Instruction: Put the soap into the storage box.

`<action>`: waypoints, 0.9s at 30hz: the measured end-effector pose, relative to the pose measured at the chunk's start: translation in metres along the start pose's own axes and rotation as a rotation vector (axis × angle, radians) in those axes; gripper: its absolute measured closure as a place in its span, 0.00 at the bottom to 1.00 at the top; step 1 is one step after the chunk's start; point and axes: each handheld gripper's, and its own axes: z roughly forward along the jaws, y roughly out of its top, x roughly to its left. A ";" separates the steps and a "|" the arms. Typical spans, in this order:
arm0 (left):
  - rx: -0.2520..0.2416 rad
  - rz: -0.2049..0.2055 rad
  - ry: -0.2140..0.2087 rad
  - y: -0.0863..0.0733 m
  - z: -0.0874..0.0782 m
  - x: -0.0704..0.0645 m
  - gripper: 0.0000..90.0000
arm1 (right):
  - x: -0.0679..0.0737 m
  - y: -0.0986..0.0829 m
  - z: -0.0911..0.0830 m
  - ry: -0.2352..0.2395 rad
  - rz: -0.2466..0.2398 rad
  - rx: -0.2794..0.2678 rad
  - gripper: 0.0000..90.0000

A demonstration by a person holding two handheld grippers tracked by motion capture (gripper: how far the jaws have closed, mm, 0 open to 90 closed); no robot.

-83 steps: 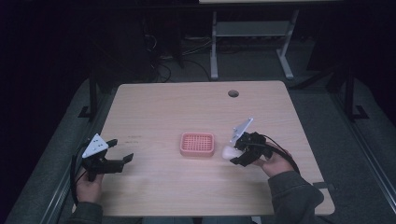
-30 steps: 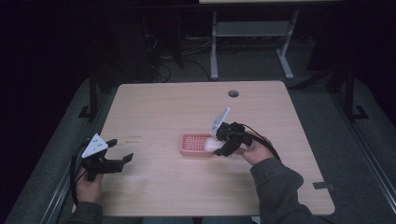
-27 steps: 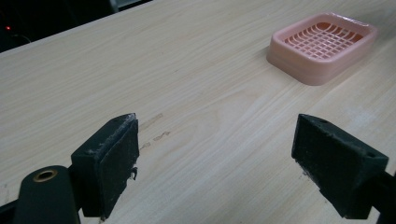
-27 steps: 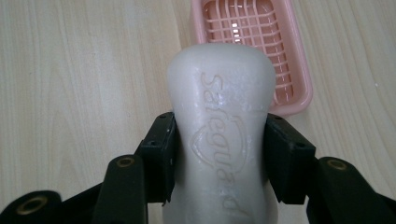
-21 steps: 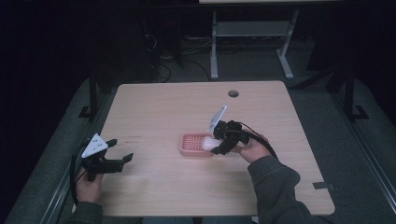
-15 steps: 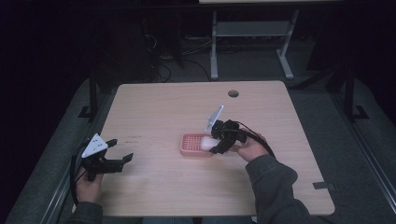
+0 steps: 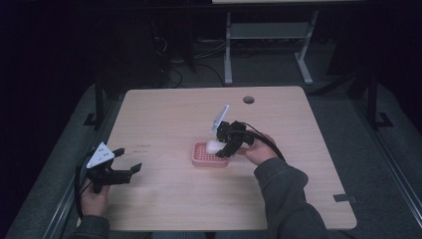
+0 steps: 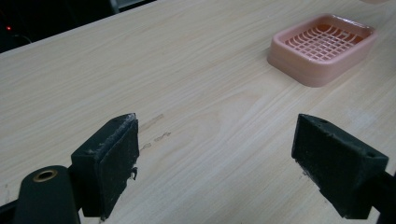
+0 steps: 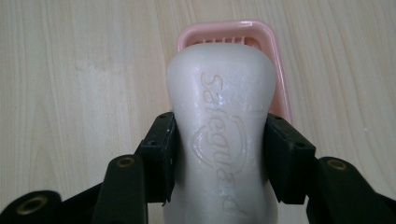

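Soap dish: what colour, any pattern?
Pink soap dish with a grid-slatted floor, best in the left gripper view.

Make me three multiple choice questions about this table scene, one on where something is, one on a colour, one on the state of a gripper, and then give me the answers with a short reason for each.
1. Where is the bar of soap?
A. Lying on the table by the left gripper
B. Between the right gripper's jaws, over the soap dish
C. On the floor beyond the table

2. What colour is the soap dish?
A. Pink
B. Blue
C. Green

3. How does the left gripper stand?
A. Shut on the soap
B. Shut on the dish
C. Open, holding nothing

Answers: 1 B, since the right gripper view shows both pads pressed on the white bar with the dish behind it, and the high view has the right gripper at the dish. 2 A, the slatted dish is pink in the left gripper view. 3 C, its jaws stand wide apart with bare wooden table between them.
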 end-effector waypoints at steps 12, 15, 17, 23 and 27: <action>-0.006 -0.004 -0.002 0.000 0.000 0.000 0.16 | -0.008 0.016 0.007 0.023 -0.003 -0.016 0.54; -0.005 -0.003 -0.002 0.000 0.000 0.000 0.16 | -0.010 0.018 0.010 0.028 -0.001 -0.014 0.54; -0.007 -0.004 -0.002 0.000 0.000 0.000 0.16 | -0.011 0.019 0.013 0.031 0.001 -0.010 0.54; -0.009 -0.005 -0.003 0.000 0.000 0.000 0.16 | -0.015 0.018 0.020 0.039 0.011 0.001 0.54; -0.008 -0.004 -0.002 0.000 0.000 0.000 0.16 | -0.019 0.019 0.022 0.041 0.027 -0.008 0.54</action>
